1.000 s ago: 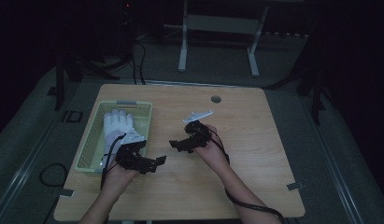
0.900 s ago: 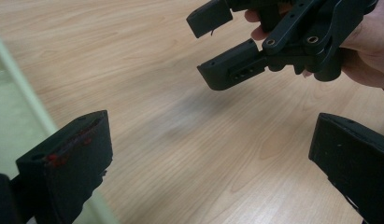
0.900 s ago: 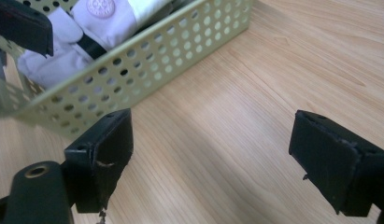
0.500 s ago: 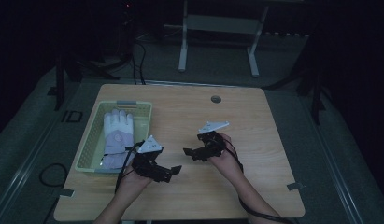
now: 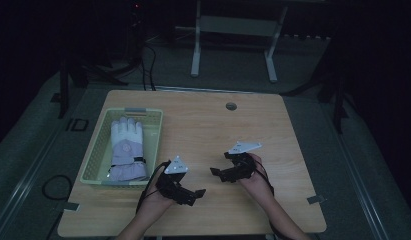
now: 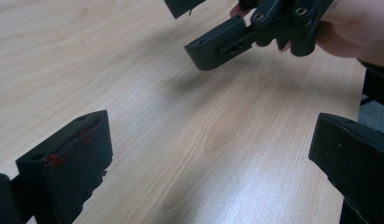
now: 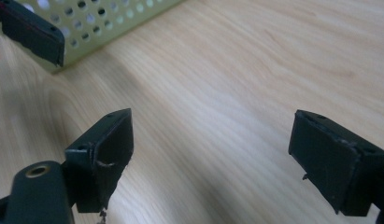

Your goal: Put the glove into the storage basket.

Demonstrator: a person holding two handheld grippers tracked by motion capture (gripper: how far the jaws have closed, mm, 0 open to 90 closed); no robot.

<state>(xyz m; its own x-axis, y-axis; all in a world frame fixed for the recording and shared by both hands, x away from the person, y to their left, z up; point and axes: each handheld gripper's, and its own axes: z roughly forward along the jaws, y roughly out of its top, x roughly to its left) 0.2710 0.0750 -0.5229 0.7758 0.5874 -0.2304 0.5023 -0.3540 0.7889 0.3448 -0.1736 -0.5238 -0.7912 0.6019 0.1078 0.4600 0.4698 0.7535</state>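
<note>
My left gripper (image 5: 195,195) is held low over the front middle of the wooden table (image 5: 203,125), open, with nothing between its jaws. The right gripper (image 5: 218,168) hovers just to its right, also open with nothing in it, and the two point toward each other. In the left gripper view, my own gripper (image 6: 208,158) stands wide apart over bare wood, with the right gripper (image 6: 255,32) and its hand at the top. In the right gripper view, my gripper (image 7: 213,154) spans bare wood too. A white and lavender glove (image 5: 127,148) lies in the green basket (image 5: 152,140) at the left.
The perforated green basket (image 7: 110,23) stands close to the left hand, and a jaw of the left gripper (image 7: 33,30) shows in front of it. A round cable hole (image 5: 231,106) sits near the table's far edge. Desk legs and cables lie on the dark floor beyond.
Both grippers have drawn back toward the table's front edge. The left one has moved right, away from the basket; the right one has shifted right and nearer.
</note>
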